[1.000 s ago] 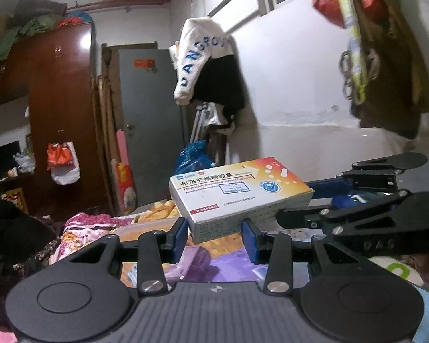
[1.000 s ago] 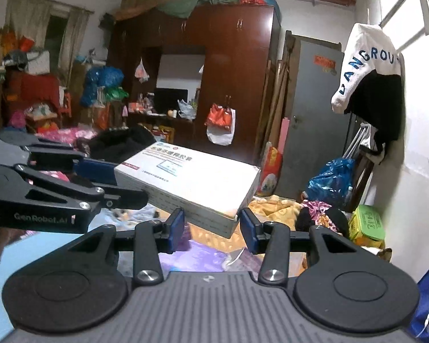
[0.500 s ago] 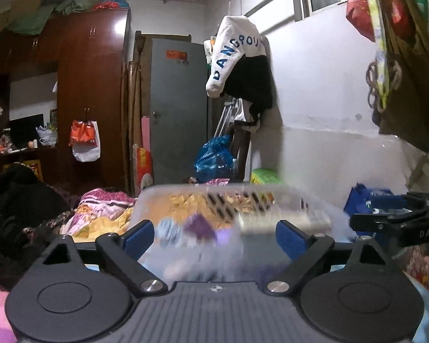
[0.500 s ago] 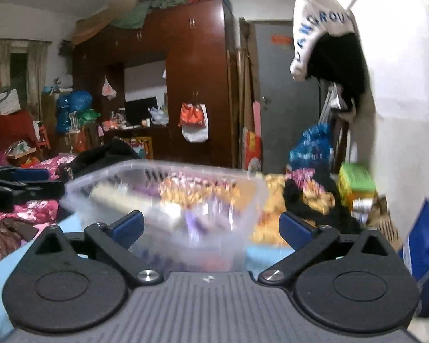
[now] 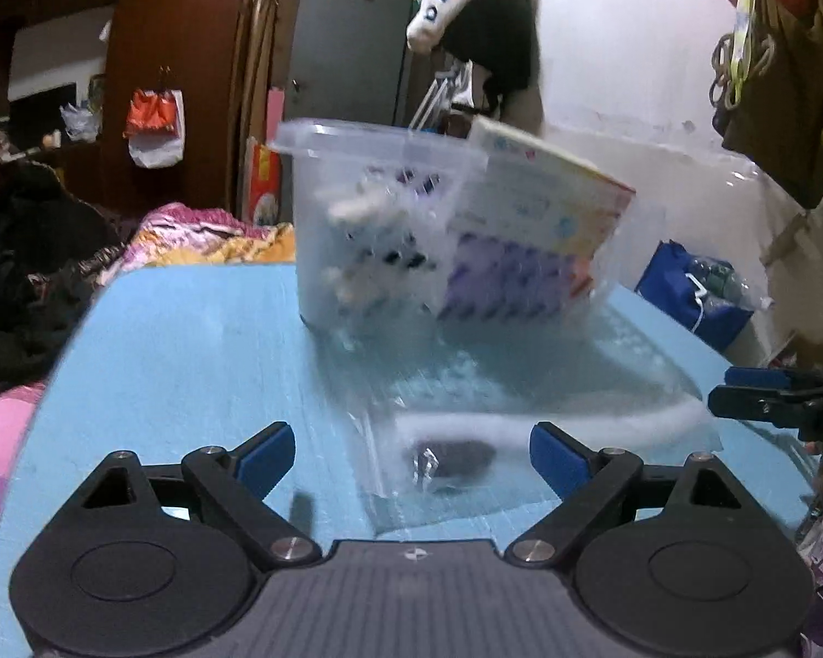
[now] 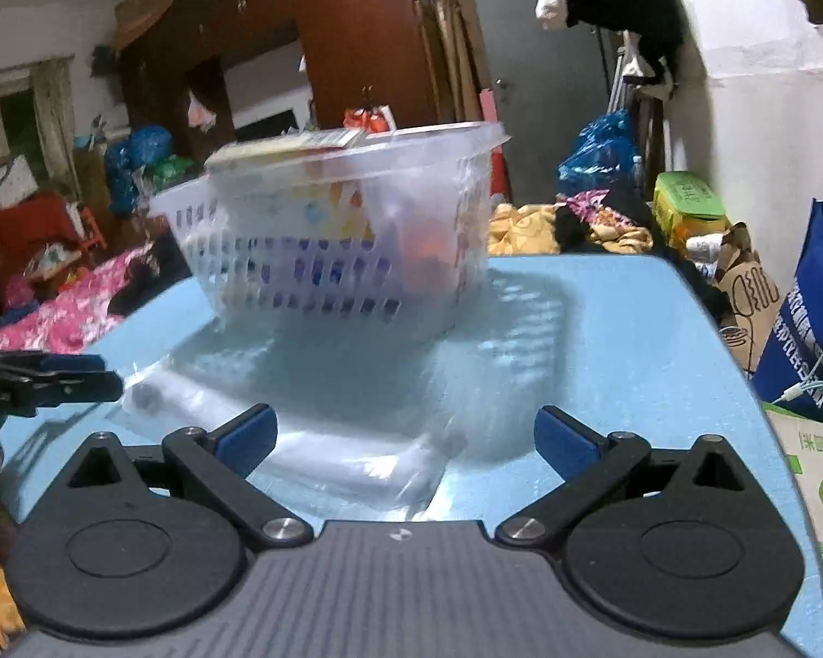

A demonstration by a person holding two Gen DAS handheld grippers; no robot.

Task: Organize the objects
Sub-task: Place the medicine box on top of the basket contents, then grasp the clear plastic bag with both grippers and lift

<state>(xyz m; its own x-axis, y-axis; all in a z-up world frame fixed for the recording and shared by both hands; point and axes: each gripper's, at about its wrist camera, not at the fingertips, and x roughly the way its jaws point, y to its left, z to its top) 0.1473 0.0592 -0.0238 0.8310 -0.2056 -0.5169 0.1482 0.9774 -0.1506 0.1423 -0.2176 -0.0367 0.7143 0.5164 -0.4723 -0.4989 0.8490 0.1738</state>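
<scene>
A clear plastic basket [image 5: 378, 230] stands on the light blue table [image 5: 192, 362]. A white and orange medicine box [image 5: 543, 208] leans inside it, its top edge above the rim. The basket [image 6: 345, 252] and the box [image 6: 291, 145] also show in the right wrist view. A clear plastic bag [image 5: 521, 438] with a dark item inside lies on the table in front of the basket. My left gripper [image 5: 411, 458] is open and empty just behind the bag. My right gripper [image 6: 406, 433] is open and empty over the bag's [image 6: 323, 438] other end.
A blue shopping bag [image 6: 806, 318] and a white and green bag [image 6: 817, 471] stand right of the table [image 6: 631, 329]. Bedding and dark clothes [image 5: 38, 274] lie to the left. A wardrobe [image 6: 345, 55] and a grey door [image 5: 351, 38] are behind.
Both grippers held the medicine box together in the air a second ago. They let go and opened wide. The box now sits in the basket, and both grippers have pulled back and lowered.
</scene>
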